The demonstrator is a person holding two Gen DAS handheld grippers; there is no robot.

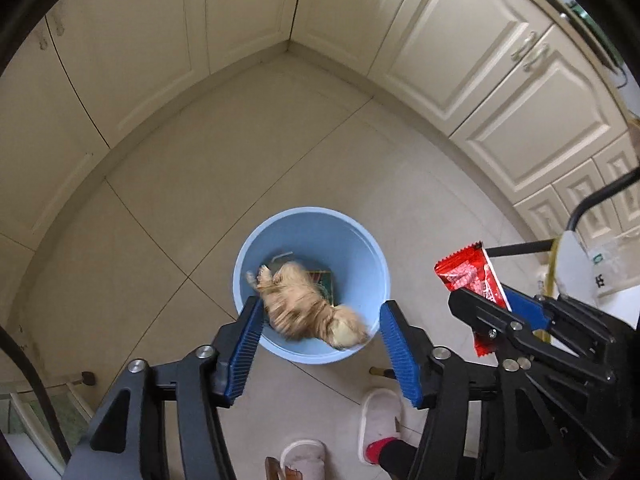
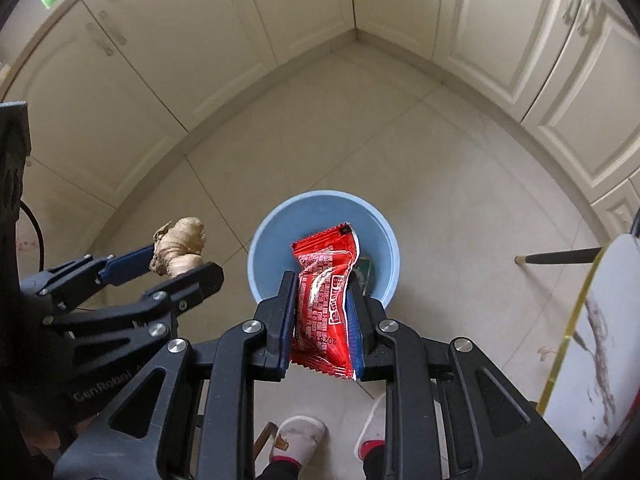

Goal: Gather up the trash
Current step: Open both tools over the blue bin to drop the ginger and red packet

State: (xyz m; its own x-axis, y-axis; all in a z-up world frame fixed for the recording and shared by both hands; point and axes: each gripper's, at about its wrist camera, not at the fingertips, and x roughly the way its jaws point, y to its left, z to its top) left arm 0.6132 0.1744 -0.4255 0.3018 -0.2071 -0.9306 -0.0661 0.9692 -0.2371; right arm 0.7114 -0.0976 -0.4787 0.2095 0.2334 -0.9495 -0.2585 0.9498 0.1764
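Observation:
A light blue bin (image 1: 312,213) (image 2: 320,195) stands on the tiled floor below both grippers, with a green packet (image 1: 327,280) lying inside it. In the left wrist view a piece of ginger root (image 1: 304,308) shows blurred between the fingers of my left gripper (image 1: 320,309) over the bin, with a gap to the right pad. The jaws stand wide, so the gripper is open. In the right wrist view the ginger (image 2: 180,248) sits at the left gripper's (image 2: 184,261) tips. My right gripper (image 2: 322,292) (image 1: 480,300) is shut on a red snack wrapper (image 2: 326,292) (image 1: 468,276) above the bin.
Cream cabinet doors (image 1: 472,48) (image 2: 168,60) meet in a corner behind the bin. A white marble-look table with a gold rim (image 2: 600,320) and a black leg (image 2: 560,257) stand at the right. A person's slippered feet (image 1: 378,420) (image 2: 296,440) are just below the grippers.

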